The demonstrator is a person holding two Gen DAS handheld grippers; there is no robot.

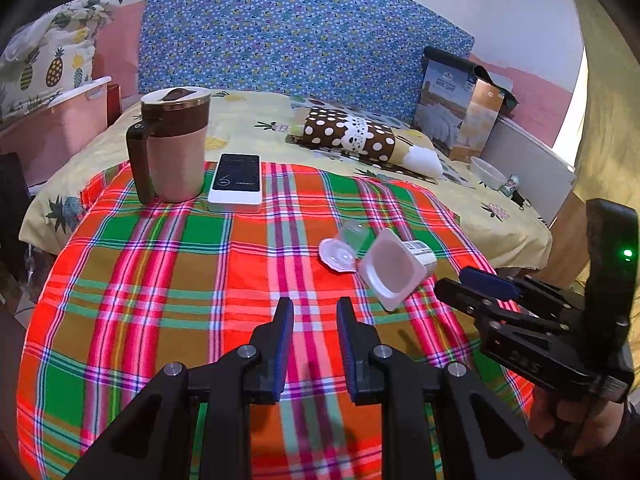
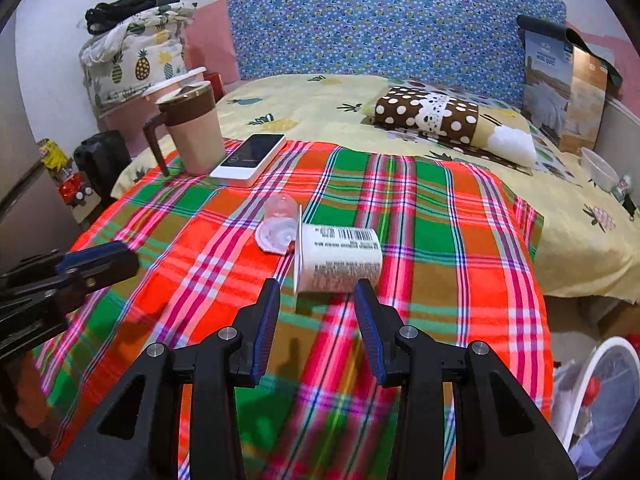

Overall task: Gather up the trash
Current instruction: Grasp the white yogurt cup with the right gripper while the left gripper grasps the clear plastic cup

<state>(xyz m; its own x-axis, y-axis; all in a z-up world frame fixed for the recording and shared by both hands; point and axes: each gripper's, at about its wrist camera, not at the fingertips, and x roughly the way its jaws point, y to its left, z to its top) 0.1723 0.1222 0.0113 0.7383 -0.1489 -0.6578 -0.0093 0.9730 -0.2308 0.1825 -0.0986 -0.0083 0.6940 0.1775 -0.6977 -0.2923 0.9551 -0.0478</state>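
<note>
- Nearest the camera in the right wrist view, the right gripper is seen with its jaws apart and nothing between them, its tips just short of the yogurt cup.
- The yogurt cup is lying on its side on the plaid cloth, mouth turned left; touching that mouth is a small clear plastic cup with its peeled lid.
- The step in hand is judged to be the reach for the yogurt cup. The fingers would best be set across the cup's round body, not on its thin square rim, and closed gently so that the soft wall is not crushed.
- Because the cup can roll, it should be approached squarely. The clear cup could be knocked aside if the left finger is pushed too far forward.
- The left gripper is held over bare cloth, narrowly parted and empty, well left of the trash.
- Further back on the cloth a lidded mug and a phone are standing side by side; these are judged not to be trash.
- The cloth is spread over a bed with a pineapple sheet; a polka-dot pillow and a blue patterned headboard are seen behind.
- A white-rimmed bin is glimpsed below right, beside the bed.
</note>
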